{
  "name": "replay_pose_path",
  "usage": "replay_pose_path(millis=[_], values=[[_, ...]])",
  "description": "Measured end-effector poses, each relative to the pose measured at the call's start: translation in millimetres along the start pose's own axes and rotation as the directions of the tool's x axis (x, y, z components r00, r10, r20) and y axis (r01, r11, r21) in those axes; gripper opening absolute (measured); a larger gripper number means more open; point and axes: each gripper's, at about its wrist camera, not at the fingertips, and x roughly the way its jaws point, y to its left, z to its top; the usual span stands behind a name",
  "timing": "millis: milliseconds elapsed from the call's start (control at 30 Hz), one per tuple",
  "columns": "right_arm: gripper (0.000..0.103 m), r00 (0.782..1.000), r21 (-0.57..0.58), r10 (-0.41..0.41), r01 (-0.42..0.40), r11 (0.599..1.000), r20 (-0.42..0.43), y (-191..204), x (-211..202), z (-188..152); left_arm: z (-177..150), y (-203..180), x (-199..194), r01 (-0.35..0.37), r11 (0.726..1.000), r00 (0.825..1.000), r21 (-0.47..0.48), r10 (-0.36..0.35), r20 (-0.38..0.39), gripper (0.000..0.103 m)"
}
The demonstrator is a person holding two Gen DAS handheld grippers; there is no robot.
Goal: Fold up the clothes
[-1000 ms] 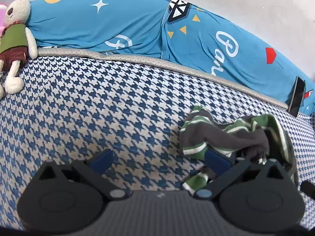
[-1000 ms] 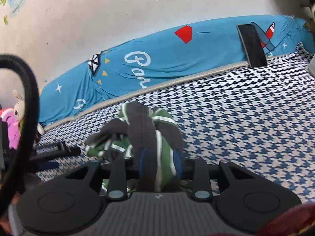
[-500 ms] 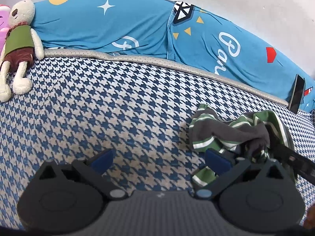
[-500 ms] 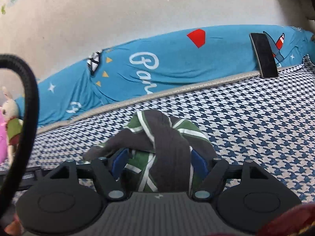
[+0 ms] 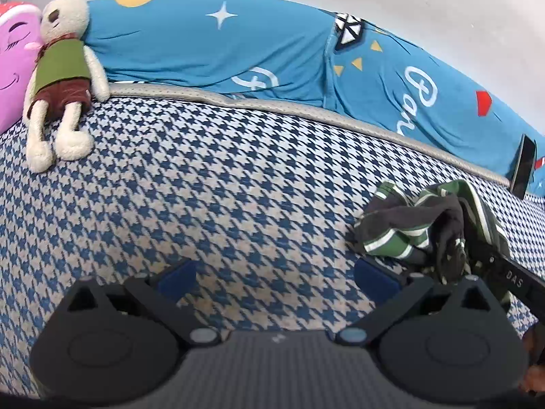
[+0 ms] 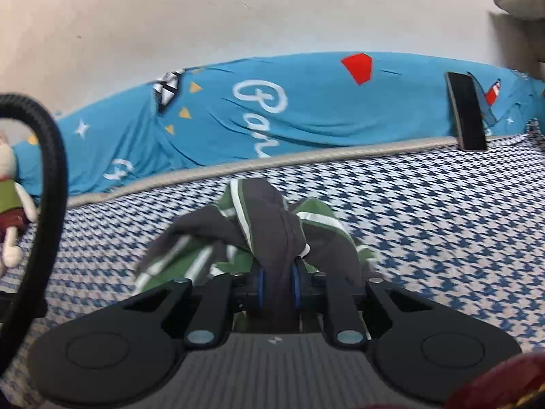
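A crumpled garment (image 6: pixel 269 225), dark grey with green and white stripes, lies bunched on the blue-and-white houndstooth bed cover (image 6: pixel 442 225). My right gripper (image 6: pixel 276 284) is shut on a grey fold of it, the blue pads pressed against the cloth on both sides. In the left wrist view the same garment (image 5: pixel 419 225) sits at the right, with the right gripper's black finger (image 5: pixel 511 277) reaching into it. My left gripper (image 5: pixel 276 274) stands open over bare cover to the left of the garment, nothing between its blue pads.
A long blue printed cushion (image 5: pixel 238 44) runs along the wall behind the bed. A plush rabbit (image 5: pixel 61 78) and a pink toy (image 5: pixel 13 68) lie at the far left. A dark phone (image 6: pixel 466 116) leans on the cushion at right. A black cable (image 6: pixel 51 177) loops at the right view's left.
My right gripper opened around the garment, then shut on a grey fold and drew it up. The left gripper stayed open and drifted left, away from the garment.
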Motion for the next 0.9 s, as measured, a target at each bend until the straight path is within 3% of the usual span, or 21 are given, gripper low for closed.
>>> replay_pose_path(millis=[233, 367, 533, 633, 900], values=[[0.014, 0.979, -0.074, 0.201, -0.202, 0.977, -0.016, 37, -6, -6, -1, 15, -2, 0.010, 0.999, 1.000, -0.039, -0.010, 0.000, 0.103], [0.014, 0.950, -0.143, 0.307, -0.313, 0.939, -0.061, 61, -10, -16, 0, 18, -2, 0.011, 0.998, 1.000, -0.054, -0.011, 0.001, 0.103], [0.014, 0.897, -0.208, 0.418, -0.441, 0.873, -0.145, 82, -19, -33, 1, 20, -3, -0.002, 0.998, 1.000, -0.062, 0.003, 0.024, 0.103], [0.014, 0.867, -0.238, 0.462, -0.497, 0.835, -0.189, 89, -23, -41, 2, 21, -2, -0.009, 0.998, 0.999, -0.063, 0.011, 0.031, 0.103], [0.017, 0.845, -0.256, 0.491, -0.532, 0.807, -0.211, 82, -35, -42, 3, 21, 0, -0.007, 0.997, 0.999, -0.074, 0.010, 0.038, 0.103]])
